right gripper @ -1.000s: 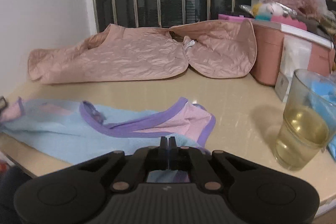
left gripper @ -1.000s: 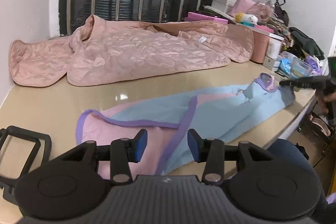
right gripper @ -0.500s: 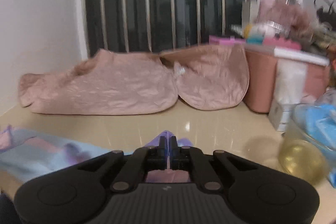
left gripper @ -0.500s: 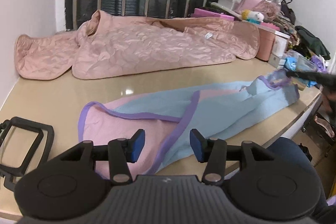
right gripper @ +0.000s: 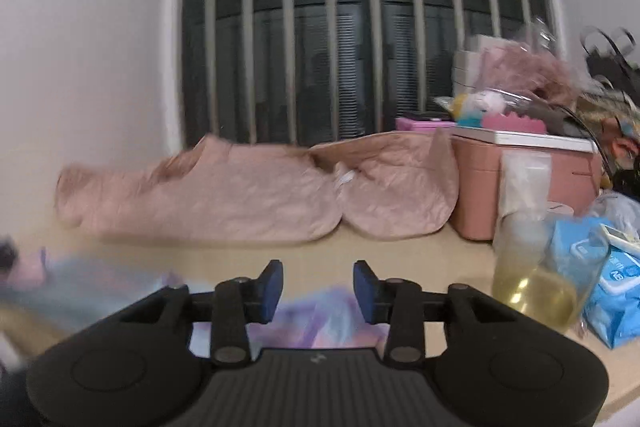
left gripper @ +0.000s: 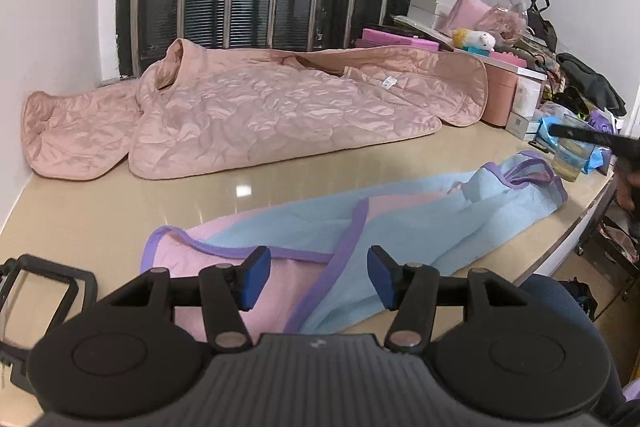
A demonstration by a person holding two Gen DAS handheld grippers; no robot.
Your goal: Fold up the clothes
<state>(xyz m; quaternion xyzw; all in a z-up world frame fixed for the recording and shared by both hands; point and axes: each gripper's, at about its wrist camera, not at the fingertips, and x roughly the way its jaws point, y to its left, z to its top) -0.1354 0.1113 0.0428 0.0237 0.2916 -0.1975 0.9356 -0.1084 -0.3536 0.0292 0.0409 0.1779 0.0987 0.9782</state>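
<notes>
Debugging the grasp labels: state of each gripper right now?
Left gripper: opening, nothing held, above the blue and pink garment.
Right gripper: opening, nothing pinched; the garment's end lies below it.

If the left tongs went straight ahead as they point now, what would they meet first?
Most likely the blue-and-pink garment: the left tongs, jaws opening with nothing between them, point down at its near purple-trimmed edge. Depth is unclear.

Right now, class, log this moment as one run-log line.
task: fold clothes | left gripper: opening, empty, above blue towel | right gripper: opening, towel released | pink jacket: untouched
</notes>
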